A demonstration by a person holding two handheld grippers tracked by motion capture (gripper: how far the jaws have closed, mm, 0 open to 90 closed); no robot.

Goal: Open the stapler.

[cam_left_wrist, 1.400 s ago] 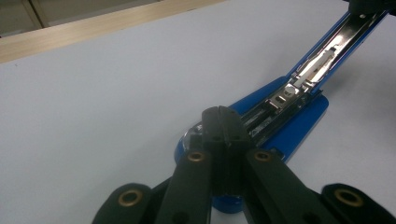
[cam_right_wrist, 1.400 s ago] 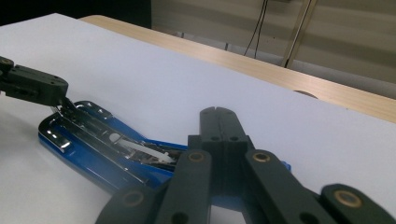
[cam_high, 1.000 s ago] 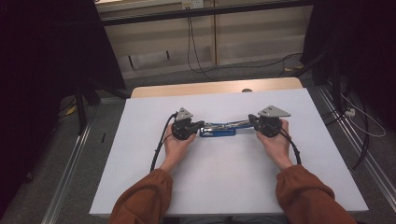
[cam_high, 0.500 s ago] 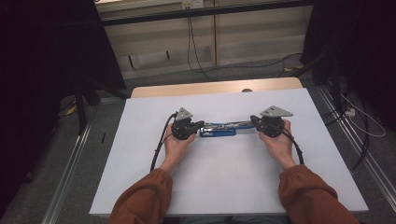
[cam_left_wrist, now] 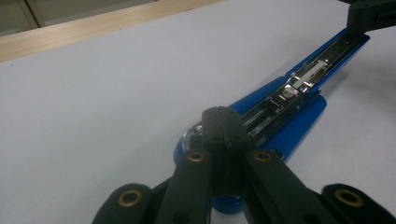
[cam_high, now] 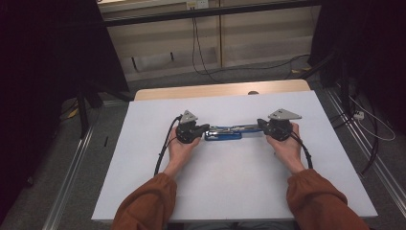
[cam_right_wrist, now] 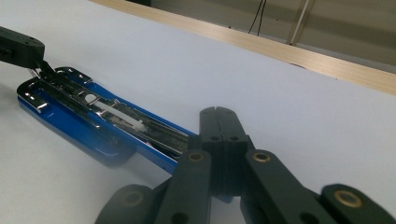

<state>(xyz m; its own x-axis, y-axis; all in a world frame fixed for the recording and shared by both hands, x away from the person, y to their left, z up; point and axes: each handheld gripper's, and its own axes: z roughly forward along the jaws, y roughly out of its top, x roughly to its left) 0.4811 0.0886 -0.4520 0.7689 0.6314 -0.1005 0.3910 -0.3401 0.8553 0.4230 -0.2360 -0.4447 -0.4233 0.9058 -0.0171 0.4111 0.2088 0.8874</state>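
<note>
**Opened blue stapler held at both ends on a white table**

Reading from the left in the high view, we see the left gripper in the person's left hand, its cable trailing back along the forearm. In the left gripper view its jaws are pressed together, with no gap between the pads, over the rounded end of the stapler. The stapler lies near the middle of the white table, swung open lengthwise so that its metal staple channel faces up above the blue base. Farther right, the right gripper, in the right hand, meets the opposite end; in the right gripper view its jaws are likewise closed tight at the tip of the upper arm. Whether either pair pinches a part of the stapler we cannot tell.
</note>
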